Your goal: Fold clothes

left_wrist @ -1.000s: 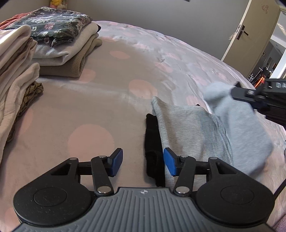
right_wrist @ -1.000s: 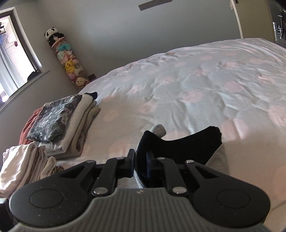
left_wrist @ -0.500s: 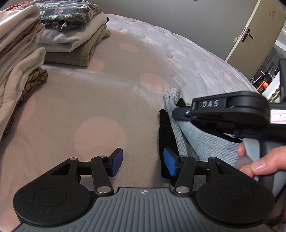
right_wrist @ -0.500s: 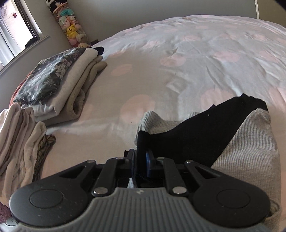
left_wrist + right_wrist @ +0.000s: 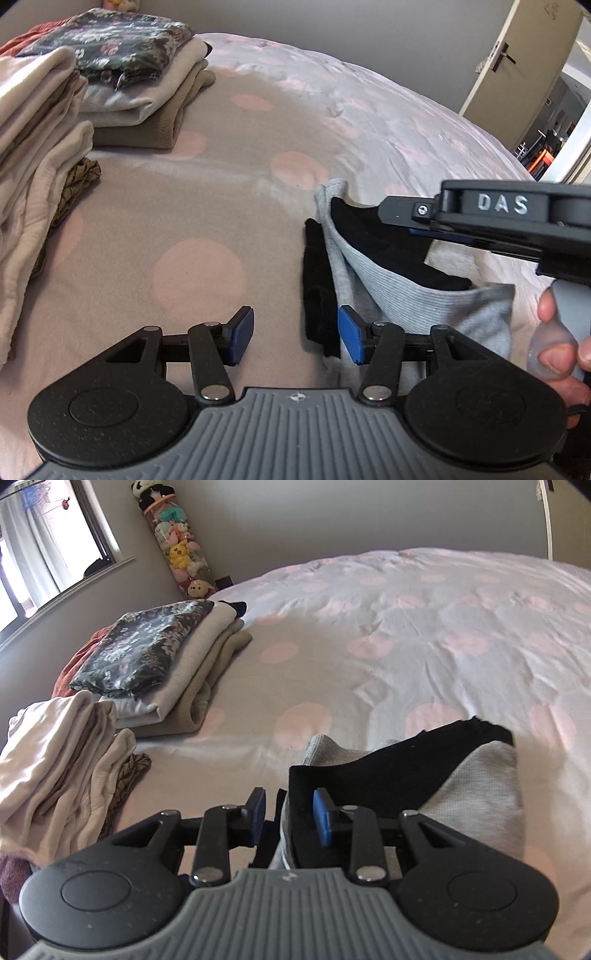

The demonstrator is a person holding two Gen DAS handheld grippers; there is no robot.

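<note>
My right gripper (image 5: 288,814) jaws are opening, folded edge of the grey and black garment (image 5: 476,786) between the pads, which no longer press it. Left gripper (image 5: 295,334) spread, empty, just beside the garment's near edge. Garment lies folded on the spotted bedspread (image 5: 406,627), folded stacks (image 5: 155,664) well off to the left

Garment (image 5: 399,291) lies on bed (image 5: 207,221); folded stacks (image 5: 122,85) sit far left. Left gripper (image 5: 295,334) is positioned beside garment's left edge.
</note>
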